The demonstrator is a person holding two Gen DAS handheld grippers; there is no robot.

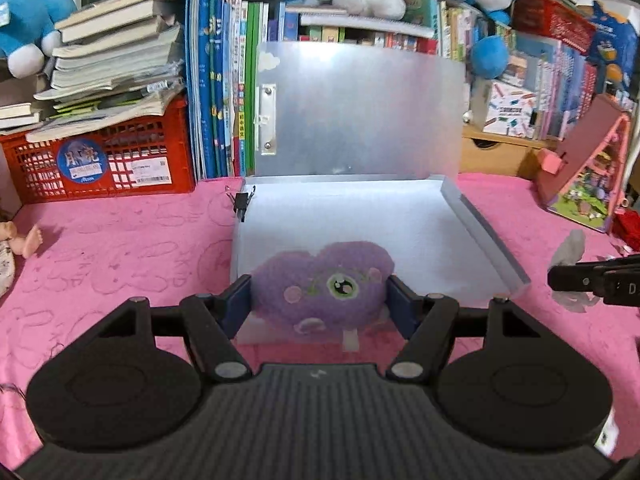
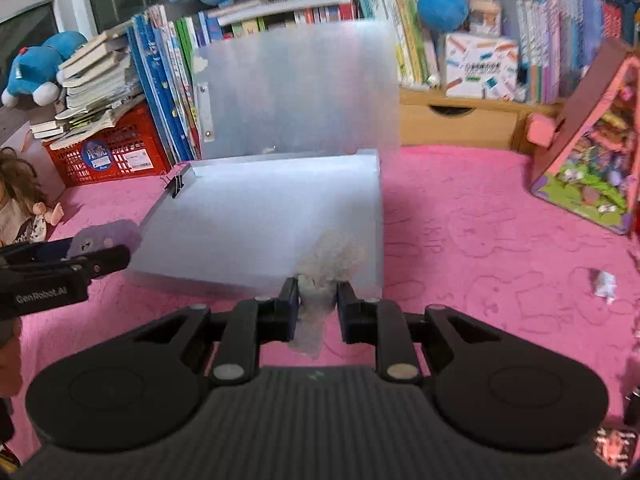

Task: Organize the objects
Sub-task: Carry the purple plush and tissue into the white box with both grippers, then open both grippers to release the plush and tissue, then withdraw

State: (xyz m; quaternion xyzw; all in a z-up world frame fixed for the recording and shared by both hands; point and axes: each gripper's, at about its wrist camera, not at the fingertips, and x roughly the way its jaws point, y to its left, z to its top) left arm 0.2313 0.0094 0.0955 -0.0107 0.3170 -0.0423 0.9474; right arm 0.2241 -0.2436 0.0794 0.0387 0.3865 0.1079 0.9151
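Both grippers are holding soft toys in front of the open translucent box

The left gripper [image 1: 320, 300], low in the centre of its view, is gripping a purple heart-shaped plush [image 1: 324, 284] between half-spread jaws, in front of the near edge of the frosted plastic box [image 1: 400, 224] that is lying on the pink cloth [image 1: 120, 248] with its lid standing up. The right gripper [image 2: 318, 300], bottom centre of its own view, is pinching a pale fuzzy toy [image 2: 328, 264] with jaws drawn narrow, at the box's near right corner. A red crate [image 1: 104, 160] under piled books is sitting upper left
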